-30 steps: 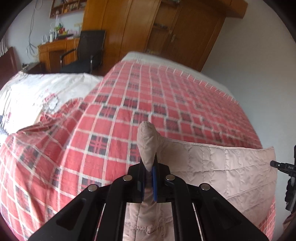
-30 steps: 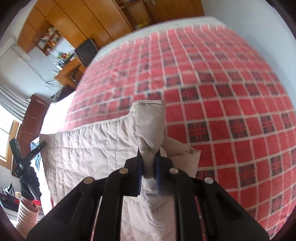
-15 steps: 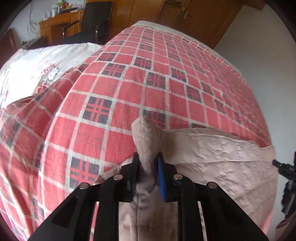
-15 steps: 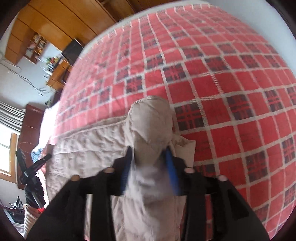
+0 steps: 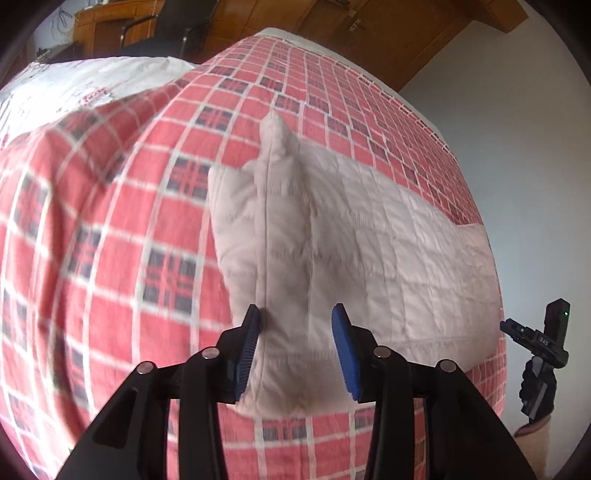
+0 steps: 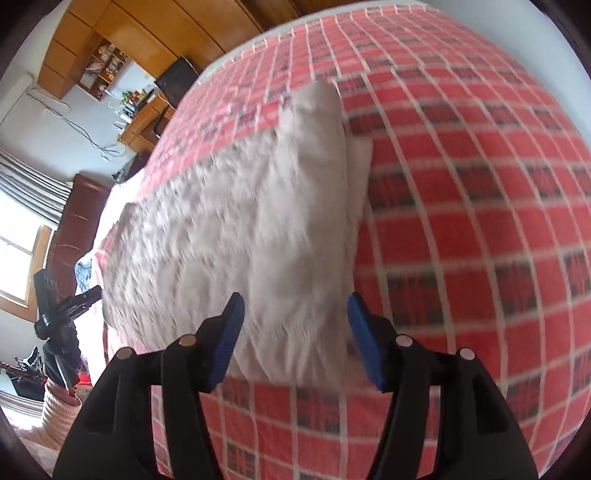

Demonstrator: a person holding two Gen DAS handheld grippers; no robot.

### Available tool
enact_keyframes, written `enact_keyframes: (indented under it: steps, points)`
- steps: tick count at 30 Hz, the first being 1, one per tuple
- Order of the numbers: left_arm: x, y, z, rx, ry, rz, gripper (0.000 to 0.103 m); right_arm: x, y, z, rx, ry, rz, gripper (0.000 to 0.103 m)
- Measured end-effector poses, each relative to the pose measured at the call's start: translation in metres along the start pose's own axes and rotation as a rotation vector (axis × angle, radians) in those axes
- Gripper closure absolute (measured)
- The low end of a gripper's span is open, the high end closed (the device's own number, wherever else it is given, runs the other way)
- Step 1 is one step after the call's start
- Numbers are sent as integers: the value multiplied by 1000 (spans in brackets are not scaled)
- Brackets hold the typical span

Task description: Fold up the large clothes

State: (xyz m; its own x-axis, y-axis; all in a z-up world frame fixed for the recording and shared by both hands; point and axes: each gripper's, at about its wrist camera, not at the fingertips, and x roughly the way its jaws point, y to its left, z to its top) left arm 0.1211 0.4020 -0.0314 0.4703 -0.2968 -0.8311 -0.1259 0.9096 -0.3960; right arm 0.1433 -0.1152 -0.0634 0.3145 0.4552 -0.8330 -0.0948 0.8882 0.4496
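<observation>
The left gripper (image 5: 297,345) has its blue-padded fingers (image 5: 248,349) spread wide apart and holding nothing; the pale quilted garment (image 5: 332,240) lies in the space beyond them, and whether the left pad touches the seam at its side cannot be told. The right gripper (image 6: 295,334) is likewise released, its blue pads (image 6: 364,338) well apart, with the folded garment (image 6: 258,236) lying ahead of them, blurred in this view.

The garment is a beige, stitched-in-squares padded piece, lying in a long folded band on the bed (image 5: 92,229) near its front edge. In the left wrist view a small peak of fabric stands up at the garment's far left corner, and a vertical seam runs from that peak down toward the left finger. In the right wrist view the right end shows doubled layers with a rounded top corner.

The bed is covered by a red checked cover (image 6: 461,221) with white lines and dark crossed squares. A white patterned quilt (image 5: 85,81) lies at the bed's far left side.

At the right edge of the left wrist view the other gripper shows with a green light and a small white label, seemingly "DAS" but too small to be sure. Beyond the bed stand a wooden wardrobe (image 5: 369,33), a desk (image 6: 144,118) and a black chair (image 5: 177,26).
</observation>
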Motion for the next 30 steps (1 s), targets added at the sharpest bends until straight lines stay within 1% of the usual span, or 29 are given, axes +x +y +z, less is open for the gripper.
enact_keyframes:
  steps: [1,3,4,5,6,7,8,9,10,13,16,17,20,21,24,27,30]
  points:
    - [0,1,-6,-14,-8,-6,62,3,-3,-6,6,8,-2,45]
    - [1,0,-15,-26,-24,4,62,9,-6,-13,19,23,-9,49]
    - [3,-2,-18,-28,-28,12,62,12,-7,-17,17,27,-13,61]
    - [3,-3,-19,-32,-30,21,63,13,-7,-19,18,33,-4,68]
    - [3,-5,-20,-31,-33,36,69,16,-5,-21,19,36,-13,71]
    - [3,-6,-21,-30,-31,49,83,17,-2,-22,6,40,-37,79]
    - [3,-6,-20,-40,-25,43,86,15,2,-23,-6,39,-52,83]
    - [2,-4,-18,-58,-20,22,92,12,3,-22,-5,34,-49,86]
    - [0,-2,-16,-70,-15,11,95,7,5,-21,-3,26,-40,89]
    - [-11,-1,-10,-75,-17,-38,98,-14,11,-20,-11,-7,2,91]
    - [-22,3,-12,-91,-14,-87,98,-32,14,-20,-6,-28,42,92]
    - [-22,6,-12,-96,-10,-90,98,-35,13,-22,-7,-29,45,92]
    - [-11,19,-20,-118,26,-85,98,-25,4,-23,5,2,21,92]
    - [-4,22,-21,-116,35,-75,98,-13,1,-22,27,30,16,92]
    - [14,25,-25,-88,53,-50,98,13,-11,-27,49,77,-15,92]
    - [18,24,-26,-74,49,-40,97,26,-20,-31,84,86,0,92]
    - [19,18,-26,-46,53,-14,97,25,-20,-31,85,85,1,92]
